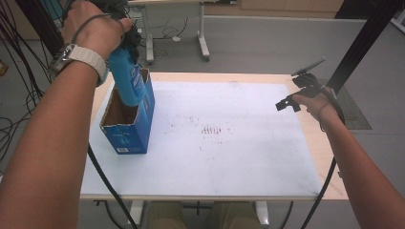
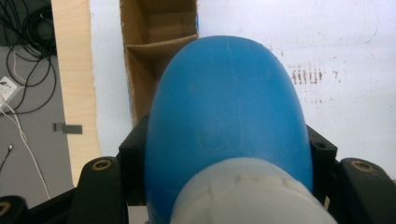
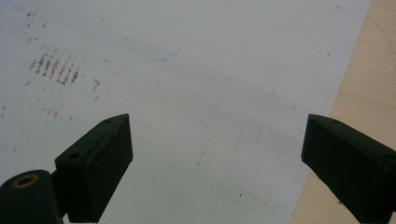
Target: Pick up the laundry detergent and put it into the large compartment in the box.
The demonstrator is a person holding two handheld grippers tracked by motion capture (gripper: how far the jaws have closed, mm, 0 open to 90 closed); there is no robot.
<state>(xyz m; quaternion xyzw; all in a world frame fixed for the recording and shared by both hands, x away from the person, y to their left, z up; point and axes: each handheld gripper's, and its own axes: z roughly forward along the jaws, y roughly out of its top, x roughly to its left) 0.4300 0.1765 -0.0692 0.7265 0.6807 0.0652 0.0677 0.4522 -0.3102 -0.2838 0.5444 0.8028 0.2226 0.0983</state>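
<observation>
A blue bottle [image 1: 129,78] with a white cap [image 2: 247,193] hangs upright, base down, over an open blue cardboard box [image 1: 125,137] at the table's left. My left gripper [image 1: 128,40] is shut on the bottle's upper part, with a jaw on each side of the bottle [image 2: 229,107]. The bottle's base sits at the box's open top; the brown inside of the box [image 2: 159,42] has a cardboard divider. My right gripper [image 1: 296,91] hovers open over the white sheet near the right edge, nothing between its jaws [image 3: 217,158].
A white sheet [image 1: 229,157] with faint brown marks covers the wooden table [image 1: 329,157]. Beyond the table stand desk legs [image 1: 203,43] on grey floor. Cables [image 1: 19,71] hang at the left; a black frame post [image 1: 363,43] rises at the right.
</observation>
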